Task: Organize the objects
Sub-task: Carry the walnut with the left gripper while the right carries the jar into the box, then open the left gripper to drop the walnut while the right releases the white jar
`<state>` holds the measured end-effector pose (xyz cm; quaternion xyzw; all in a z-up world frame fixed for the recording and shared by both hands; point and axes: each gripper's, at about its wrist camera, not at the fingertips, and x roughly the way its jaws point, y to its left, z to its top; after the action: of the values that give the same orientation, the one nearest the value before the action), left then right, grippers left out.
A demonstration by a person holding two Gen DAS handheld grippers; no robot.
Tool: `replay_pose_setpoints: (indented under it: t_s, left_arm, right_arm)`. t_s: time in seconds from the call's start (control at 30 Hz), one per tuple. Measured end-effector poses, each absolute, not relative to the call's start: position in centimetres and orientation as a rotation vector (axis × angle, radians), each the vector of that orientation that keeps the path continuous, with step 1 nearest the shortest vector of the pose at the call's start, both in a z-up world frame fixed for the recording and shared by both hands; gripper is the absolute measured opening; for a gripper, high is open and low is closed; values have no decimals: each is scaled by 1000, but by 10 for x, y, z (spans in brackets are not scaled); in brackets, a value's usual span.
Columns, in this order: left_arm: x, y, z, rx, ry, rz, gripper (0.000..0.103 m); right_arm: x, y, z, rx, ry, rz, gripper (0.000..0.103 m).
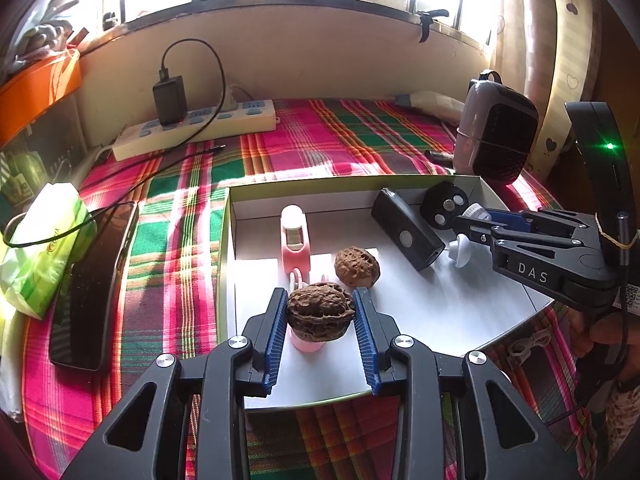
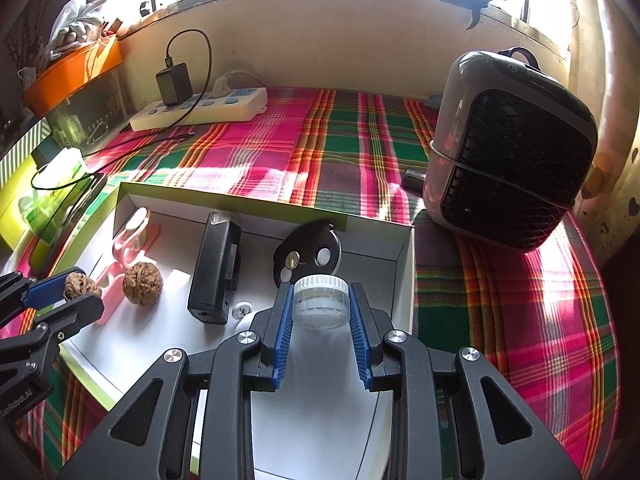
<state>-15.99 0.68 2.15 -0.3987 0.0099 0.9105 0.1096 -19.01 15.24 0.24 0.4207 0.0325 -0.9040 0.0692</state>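
- Left tongs point(image 1: 320, 308): blue pads pinching a walnut point(image 1: 320, 312), held over the near part of the shallow white box point(image 1: 440, 312).
- Right tongs point(image 2: 320, 300): blue pads pinching a small clear jar with a white ribbed lid point(image 2: 320, 300), over the right part of the same box.
- Second walnut point(image 1: 357, 267): lying loose on the box floor, just beyond the held one.
- Pink holder point(image 1: 295, 238): lying in the box towards its left wall.
- Black rectangular device point(image 1: 406, 234): lying in the box, right of the walnuts.
- Black round disc point(image 1: 444, 206): propped in the far right corner.
- Box: sits on a plaid cloth point(image 1: 320, 136) covering the desk.
- Power strip point(image 1: 196, 128): at the back by the wall.
- Dark fan heater point(image 2: 512, 144): right of the box.
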Motion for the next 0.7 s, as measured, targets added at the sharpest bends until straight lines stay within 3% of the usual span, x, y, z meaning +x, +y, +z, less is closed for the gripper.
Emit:
replay_pose_setpoints:
  t_s: [0.7]
  left_arm:
    - [-169, 15, 14, -1199, 126, 2700, 31]
  right_arm:
    - [-192, 150, 0, 1239, 118, -2736, 29]
